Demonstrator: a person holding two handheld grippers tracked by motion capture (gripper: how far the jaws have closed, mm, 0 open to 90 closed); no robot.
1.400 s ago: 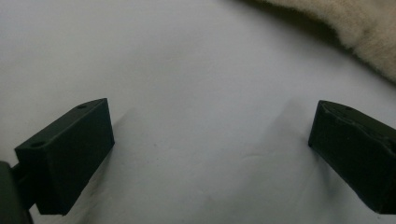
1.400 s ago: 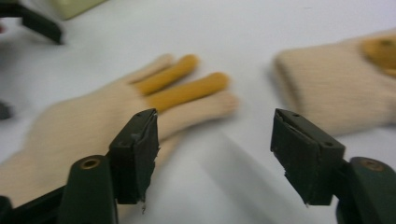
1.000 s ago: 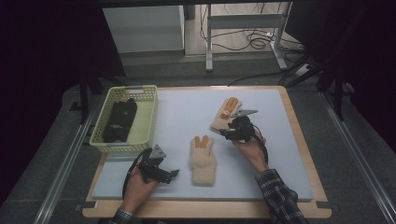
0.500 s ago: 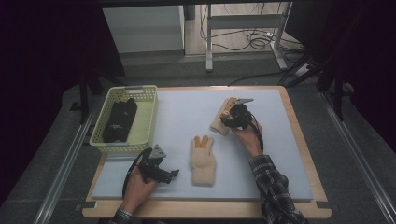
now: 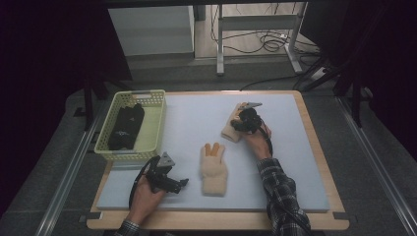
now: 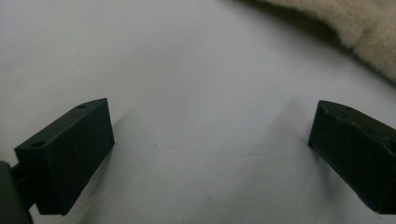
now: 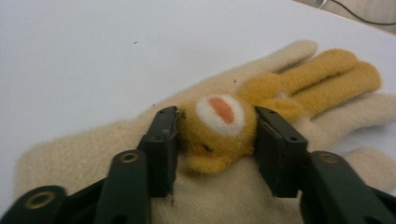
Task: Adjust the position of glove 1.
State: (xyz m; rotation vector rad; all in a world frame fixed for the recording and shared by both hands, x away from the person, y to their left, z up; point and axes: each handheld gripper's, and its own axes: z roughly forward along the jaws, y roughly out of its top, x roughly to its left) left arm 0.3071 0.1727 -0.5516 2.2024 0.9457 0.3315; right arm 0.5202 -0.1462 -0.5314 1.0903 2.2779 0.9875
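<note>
Right tongs (image 7: 215, 140) pinch the orange bear patch (image 7: 219, 126) on the far cream glove (image 5: 231, 129), jaws pressed against both its sides; that glove lies flat on the desk (image 5: 196, 118), beyond and right of the near glove (image 5: 213, 167); left tongs (image 5: 181, 184) spread wide, holding nothing, just left of the near glove; green basket (image 5: 155, 125) with dark gloves (image 5: 126, 127) sits further left.

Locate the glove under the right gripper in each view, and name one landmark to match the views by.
High view: the far beige glove lies right of centre on the white mat, under the right gripper.
Right gripper view: it spans the lower centre, the jaws closed on its yellow animal patch.
Left gripper view: not identifiable; a beige fleece edge at top right likely belongs to the nearer glove.
Shared landmark: the white mat.
</note>
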